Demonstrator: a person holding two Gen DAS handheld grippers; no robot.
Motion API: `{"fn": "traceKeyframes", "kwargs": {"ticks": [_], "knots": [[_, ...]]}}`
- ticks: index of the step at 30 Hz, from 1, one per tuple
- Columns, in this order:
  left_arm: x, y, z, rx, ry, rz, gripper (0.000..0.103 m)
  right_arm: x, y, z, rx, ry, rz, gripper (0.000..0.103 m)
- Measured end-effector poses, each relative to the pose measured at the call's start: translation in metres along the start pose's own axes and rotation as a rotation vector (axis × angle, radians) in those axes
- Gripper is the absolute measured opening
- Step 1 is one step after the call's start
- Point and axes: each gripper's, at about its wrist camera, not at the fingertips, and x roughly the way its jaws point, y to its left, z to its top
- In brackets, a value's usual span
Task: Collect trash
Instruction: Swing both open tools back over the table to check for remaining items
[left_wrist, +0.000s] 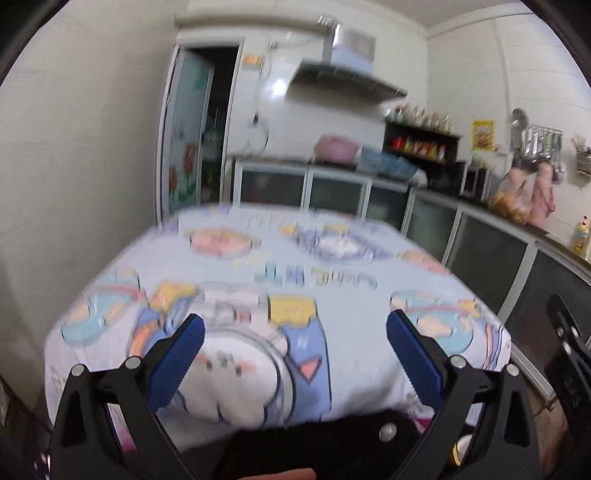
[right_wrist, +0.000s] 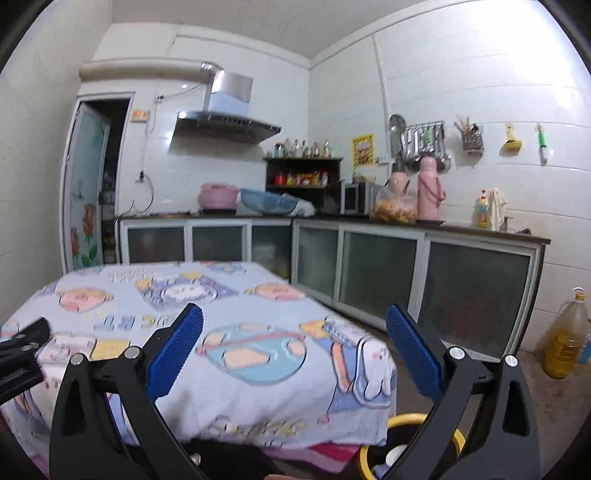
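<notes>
The table (left_wrist: 351, 321) wears a pale blue cartoon-print cloth (right_wrist: 258, 295), and no loose trash shows on it in either view. A yellow-rimmed bin (right_wrist: 404, 419) stands on the floor by the table's near right corner, with something white (right_wrist: 393, 456) inside. A sliver of its rim (left_wrist: 458, 448) shows in the left wrist view. My left gripper (left_wrist: 295, 325) hovers open over the table's near edge, blurred. My right gripper (right_wrist: 294, 317) is open over the near right corner, holding nothing. Each gripper shows at the edge of the other's view: left (right_wrist: 22, 343), right (left_wrist: 569, 339).
An L-shaped kitchen counter (right_wrist: 406, 221) with glass-front cabinets runs behind and to the right of the table. It carries pink flasks (right_wrist: 430, 192), a bag of oranges (right_wrist: 393, 208) and basins. A large oil bottle (right_wrist: 565, 339) stands on the floor at right. A doorway (right_wrist: 110, 177) is at back left.
</notes>
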Motion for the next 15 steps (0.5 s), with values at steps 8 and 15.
{"fn": "traceKeyframes", "kwargs": {"ticks": [8,15], "knots": [[0.027,-0.002,-0.035,-0.036,0.097,-0.002,0.095,0.012,0.009,-0.032,-0.038,0.099,0.012,0.095],[0.034,-0.014,-0.051,0.015,0.128,-0.036,0.095,0.018,0.002,-0.043,-0.038,0.135,-0.017,0.095]]}}
